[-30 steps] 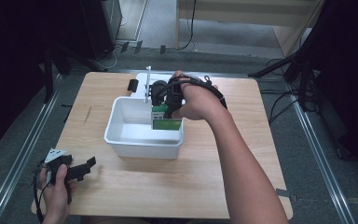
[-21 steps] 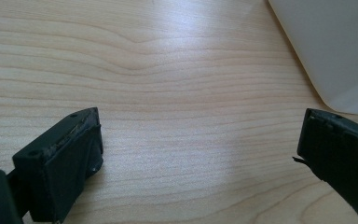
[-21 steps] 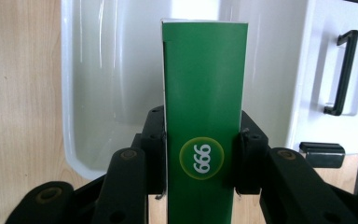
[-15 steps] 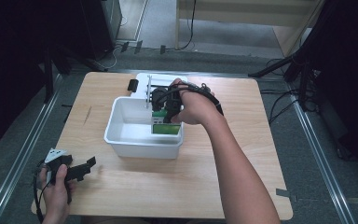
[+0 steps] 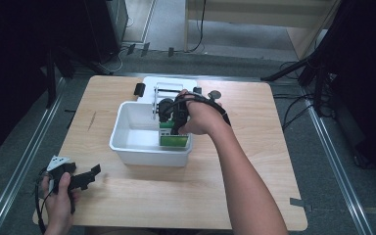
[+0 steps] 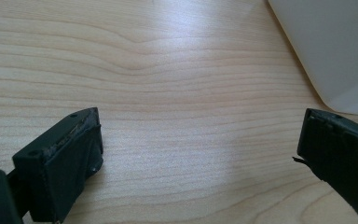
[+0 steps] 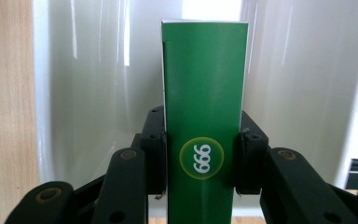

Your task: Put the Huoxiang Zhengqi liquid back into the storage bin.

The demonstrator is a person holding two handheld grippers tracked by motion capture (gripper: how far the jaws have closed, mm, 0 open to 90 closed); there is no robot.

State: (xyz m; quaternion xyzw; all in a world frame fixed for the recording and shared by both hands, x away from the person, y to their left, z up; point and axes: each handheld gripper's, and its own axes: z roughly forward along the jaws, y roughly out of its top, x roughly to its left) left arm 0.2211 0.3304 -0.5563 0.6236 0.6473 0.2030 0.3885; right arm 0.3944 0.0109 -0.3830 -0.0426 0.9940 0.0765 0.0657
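Left gripper (image 5: 76,180) is parked at the near corner of the bench (image 5: 254,161), jaws wide open, nothing in them. Further back, right gripper (image 7: 200,161) has its jaws clamped on the green box (image 7: 204,126), down inside the white tub (image 5: 137,147).

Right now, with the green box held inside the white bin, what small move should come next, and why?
Probably lower it a little further, then release. The right claw grips the green box by both sides, and it already hangs within the white bin, near its right wall. Whether it touches the floor is unclear.
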